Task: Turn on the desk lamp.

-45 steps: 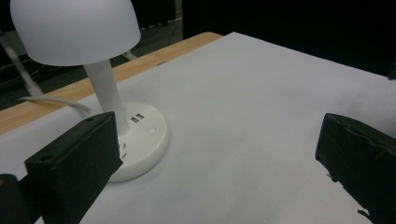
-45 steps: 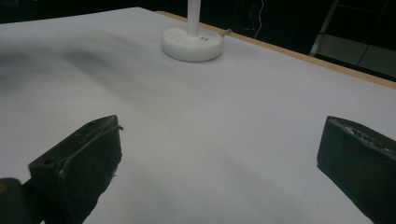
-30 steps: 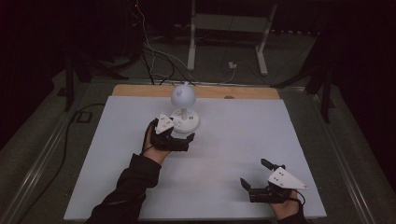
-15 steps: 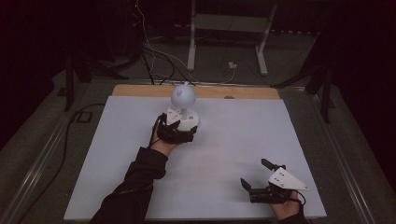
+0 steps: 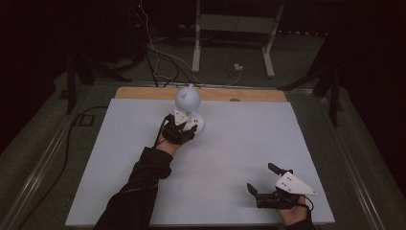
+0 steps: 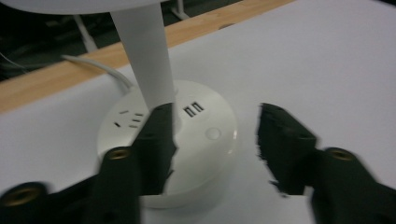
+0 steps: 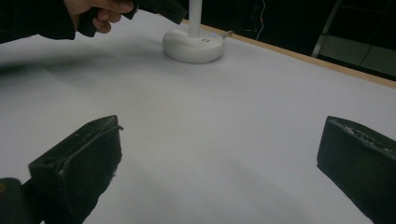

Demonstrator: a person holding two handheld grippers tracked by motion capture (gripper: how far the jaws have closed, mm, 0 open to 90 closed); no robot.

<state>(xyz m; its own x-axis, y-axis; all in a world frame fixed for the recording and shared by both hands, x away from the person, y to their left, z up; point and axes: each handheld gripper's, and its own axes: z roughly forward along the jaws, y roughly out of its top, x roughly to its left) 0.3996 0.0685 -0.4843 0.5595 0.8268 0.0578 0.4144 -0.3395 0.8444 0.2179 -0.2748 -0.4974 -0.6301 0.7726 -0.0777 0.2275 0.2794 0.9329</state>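
L gripper [image 6: 215, 140] advanced, round, maybe plastic lamp base [image 6: 205, 135]

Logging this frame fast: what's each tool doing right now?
Left tool: open, holding nothing, jaws over the white lamp base.
Right tool: open, empty, over the bare white table.

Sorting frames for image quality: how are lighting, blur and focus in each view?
High view: dim, surroundings nearly black, only the white table lit. Left gripper view: the claw edges are smeared and soft, the lamp base sharper. Right gripper view: near claw soft, table evenly lit with faint shadows.
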